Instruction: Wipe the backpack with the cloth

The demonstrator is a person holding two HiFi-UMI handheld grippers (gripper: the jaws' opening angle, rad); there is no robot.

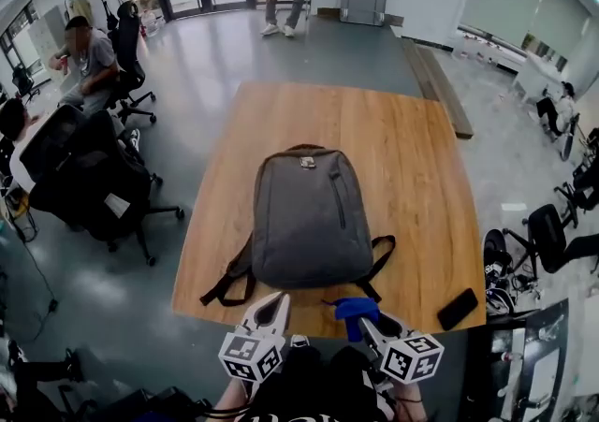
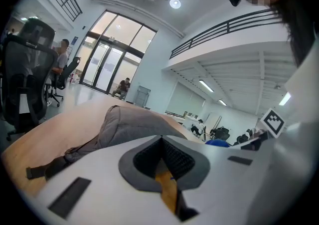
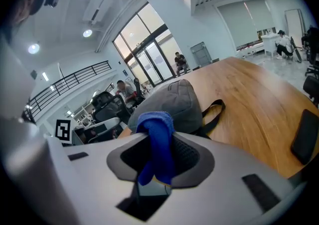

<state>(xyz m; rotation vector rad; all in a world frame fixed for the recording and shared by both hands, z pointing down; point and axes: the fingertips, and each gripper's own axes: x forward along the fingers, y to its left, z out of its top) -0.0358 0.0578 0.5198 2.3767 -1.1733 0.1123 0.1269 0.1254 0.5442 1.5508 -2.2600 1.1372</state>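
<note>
**Backpack** [image 1: 309, 219], one, grey: lying flat at the middle of the worktop [image 1: 412, 158]. Its long axis is running straight away from the person, with the carry handle at the far end and two black straps trailing toward the near edge.

**Cloth** [image 3: 155, 141], one, blue: sitting bunched and sticking up out of the right claw [image 1: 365, 315], whose jaws are clamping tight on it.

**Right claw**, one: hovering at the near edge, just short of the backpack's bottom end and slightly to its right. The backpack is lying directly ahead, so the wipe is probably calling for a forward reach along that long axis.

**Left claw** [image 1: 273, 308], one: hovering alongside, about as near the backpack, jaws pressing together and gripping nothing.

**Phone** [image 1: 458, 309], one, dark: lying at the near right corner, apart from the backpack.
</note>
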